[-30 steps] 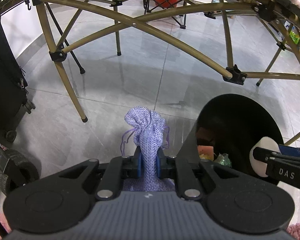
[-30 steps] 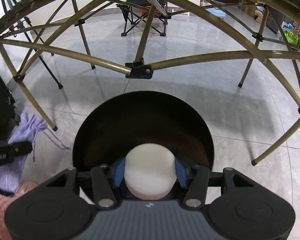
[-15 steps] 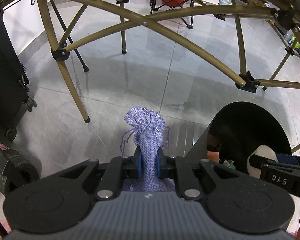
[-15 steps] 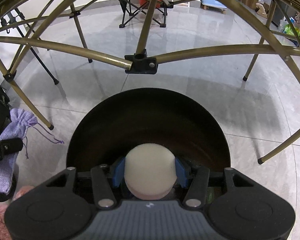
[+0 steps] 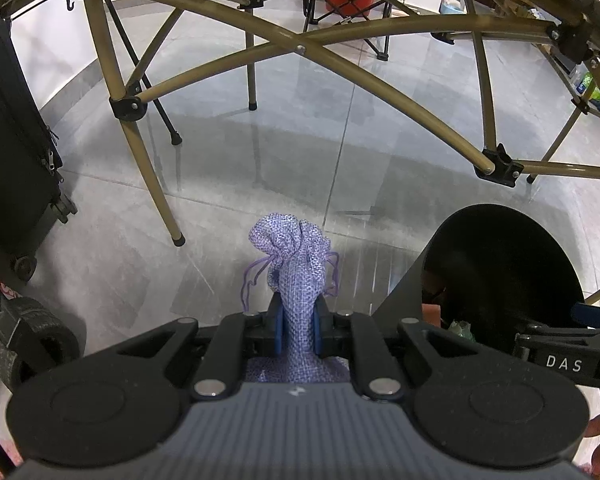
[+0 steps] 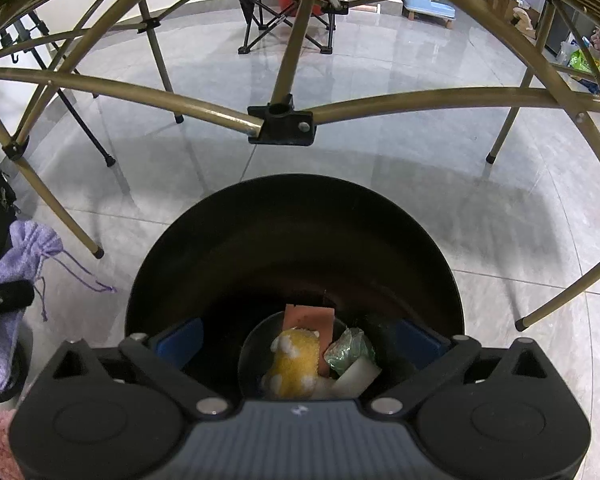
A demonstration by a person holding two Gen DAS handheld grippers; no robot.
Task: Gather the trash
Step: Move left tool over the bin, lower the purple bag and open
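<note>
Right wrist view: right gripper (image 6: 300,340) over the black bin (image 6: 296,216), jaws just sprung wide, nothing between them. White puck (image 6: 358,374) lies in the bin among trash. Left gripper (image 5: 298,322) clenched on the purple pouch (image 5: 296,256), left of the bin.

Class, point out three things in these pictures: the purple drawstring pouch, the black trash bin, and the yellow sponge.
purple drawstring pouch (image 5: 296,280), left wrist view, on its woven body.
black trash bin (image 6: 300,216), right wrist view, on the inner far wall.
yellow sponge (image 6: 294,364), right wrist view, on its middle.
</note>
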